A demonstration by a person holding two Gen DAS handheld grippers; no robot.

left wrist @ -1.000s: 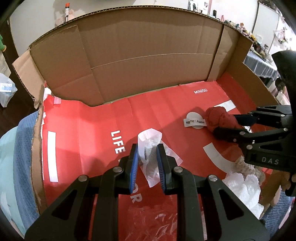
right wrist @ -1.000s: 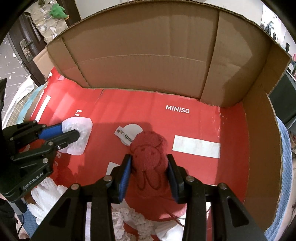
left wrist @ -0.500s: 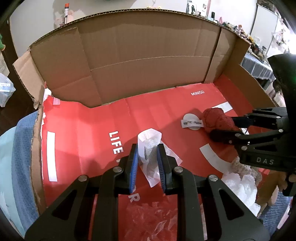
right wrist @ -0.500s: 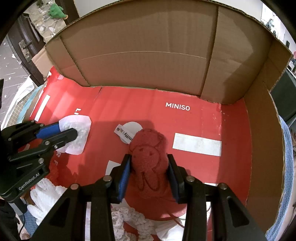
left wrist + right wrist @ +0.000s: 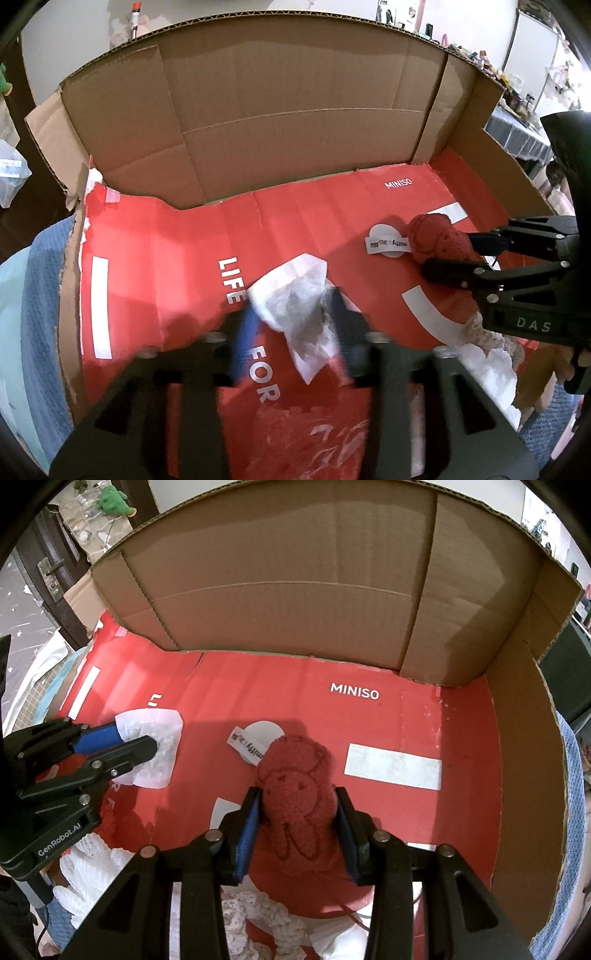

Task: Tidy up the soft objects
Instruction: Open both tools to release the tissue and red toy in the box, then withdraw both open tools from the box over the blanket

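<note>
Both your grippers point steeply down into the box. Your left gripper is opening around the white packet; your right gripper clamps the red plush toy.

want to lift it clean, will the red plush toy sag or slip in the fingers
The red plush toy likely squashes rather than slips: its fuzzy pile bulges between the right gripper fingers. Probably light; its unsupported head may droop, and the paper tag will dangle.

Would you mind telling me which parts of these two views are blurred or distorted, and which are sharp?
Left wrist view: the left hand-held gripper is motion-smeared as its jaws open around the white packet; the box floor's lettering stays sharp. Right wrist view: crisp throughout, the right hand-held gripper and red plush toy well defined. Both views: fisheye bends the cardboard walls.
</note>
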